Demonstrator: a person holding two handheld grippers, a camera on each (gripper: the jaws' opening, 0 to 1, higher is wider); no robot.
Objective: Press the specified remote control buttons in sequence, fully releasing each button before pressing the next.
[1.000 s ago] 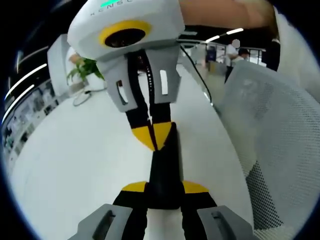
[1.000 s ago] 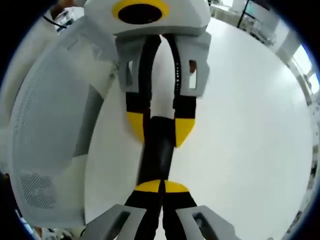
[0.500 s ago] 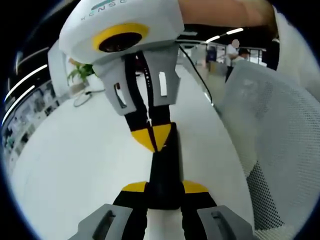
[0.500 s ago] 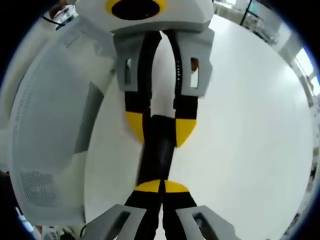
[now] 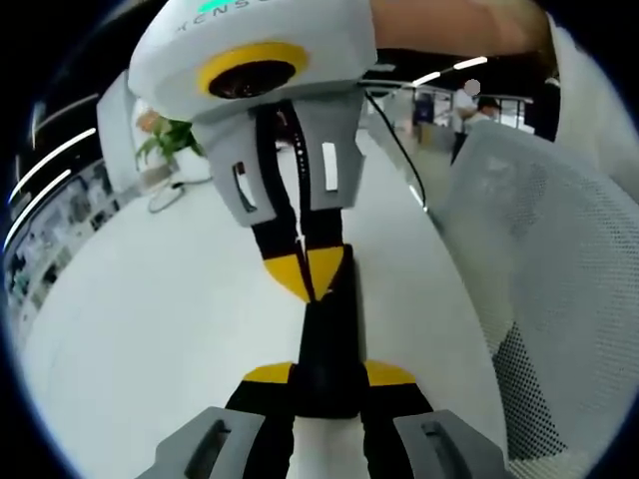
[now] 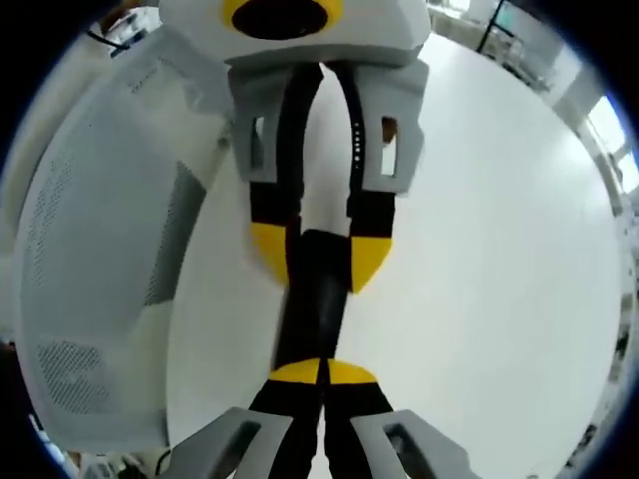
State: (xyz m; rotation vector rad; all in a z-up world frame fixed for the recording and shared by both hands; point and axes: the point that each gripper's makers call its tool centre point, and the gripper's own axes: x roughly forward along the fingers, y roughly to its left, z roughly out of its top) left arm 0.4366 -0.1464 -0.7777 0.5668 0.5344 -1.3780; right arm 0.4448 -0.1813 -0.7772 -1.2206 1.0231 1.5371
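remote [image 5: 327,344] is a black bar held over the white table [image 5: 150,329], near end clamped between the left gripper [image 5: 327,375] jaws, far end under the right one. right gripper [image 6: 321,371] has its yellow tips pressed together, resting on the remote's top face [image 6: 315,299], looks like a press in progress. buttons aren't legible, so which step of the sequence this is can't be told. likely left: lift off fully, then any further presses. mesh chair back [image 5: 559,289] beside the table.
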